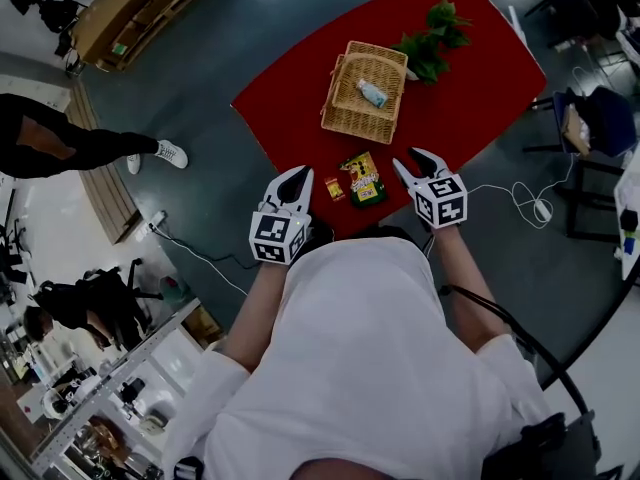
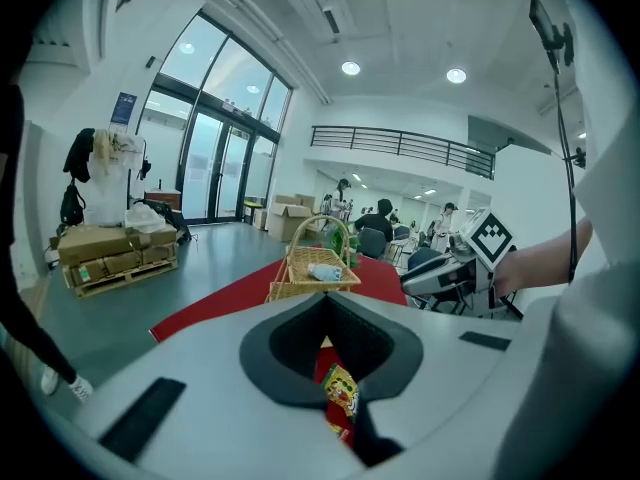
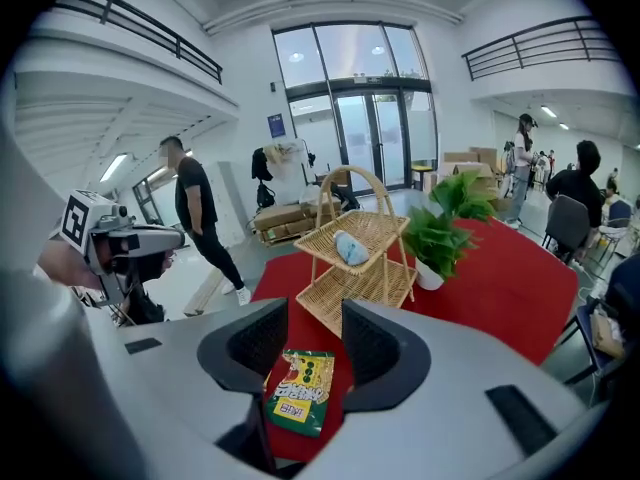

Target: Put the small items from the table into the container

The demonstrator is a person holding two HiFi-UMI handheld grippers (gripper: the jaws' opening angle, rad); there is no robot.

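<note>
A green and yellow snack packet (image 1: 364, 178) lies on the red table (image 1: 470, 108) near its front edge, with a small orange item (image 1: 335, 188) just left of it. Beyond them stands a two-tier wicker basket (image 1: 365, 90) holding a pale blue item (image 1: 372, 93). My left gripper (image 1: 298, 180) hovers left of the orange item, shut and empty. My right gripper (image 1: 418, 165) is right of the packet, open, with nothing between its fingers. In the right gripper view, the packet (image 3: 300, 388) lies on the table below the parted jaws, and the basket (image 3: 365, 258) stands ahead.
A potted green plant (image 1: 432, 36) stands behind the basket at the table's far end. A person (image 1: 60, 148) stands on the floor to the left. Chairs (image 1: 590, 128) and a cable (image 1: 520, 203) are at the right of the table.
</note>
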